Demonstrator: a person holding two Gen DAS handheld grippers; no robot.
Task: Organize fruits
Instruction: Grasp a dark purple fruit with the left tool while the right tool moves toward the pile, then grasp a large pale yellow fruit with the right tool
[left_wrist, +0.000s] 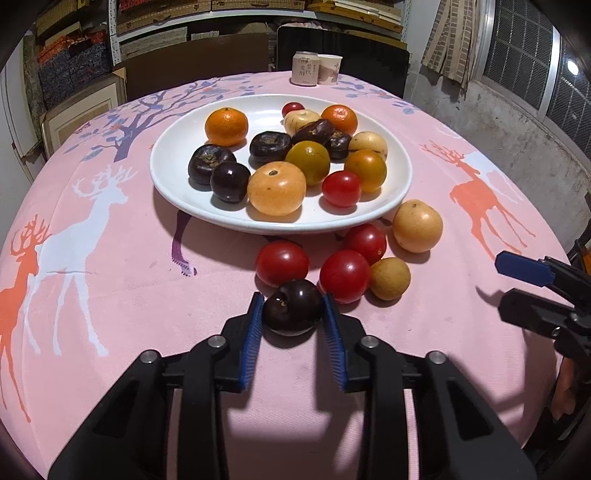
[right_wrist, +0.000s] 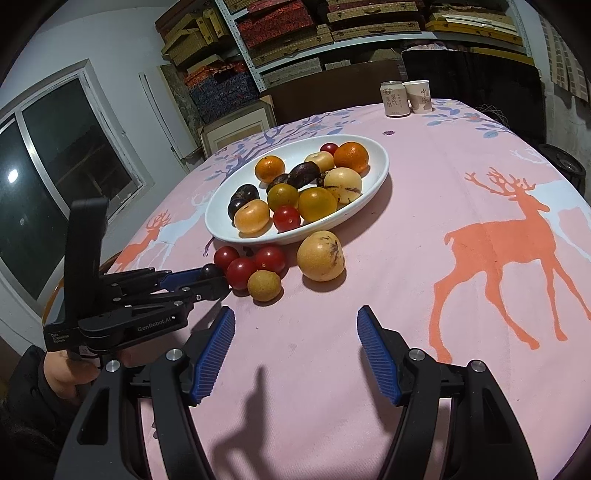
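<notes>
My left gripper (left_wrist: 292, 301) is shut on a dark purple fruit (left_wrist: 291, 307) that rests on the pink tablecloth, just in front of the white plate (left_wrist: 173, 147). The same fruit (right_wrist: 211, 271) shows between the left gripper's pads in the right wrist view. The plate holds several fruits: oranges, dark purple ones, yellow ones and red tomatoes. Three red tomatoes (left_wrist: 344, 275), a small tan fruit (left_wrist: 390, 278) and a larger yellow fruit (left_wrist: 417, 225) lie on the cloth in front of the plate. My right gripper (right_wrist: 296, 319) is open and empty above bare cloth, to the right of the left one.
A drink can (left_wrist: 305, 68) and a paper cup (left_wrist: 330, 69) stand at the table's far edge. Shelves with boxes fill the back wall. A dark chair back (right_wrist: 472, 81) stands behind the table. A window is on the left in the right wrist view.
</notes>
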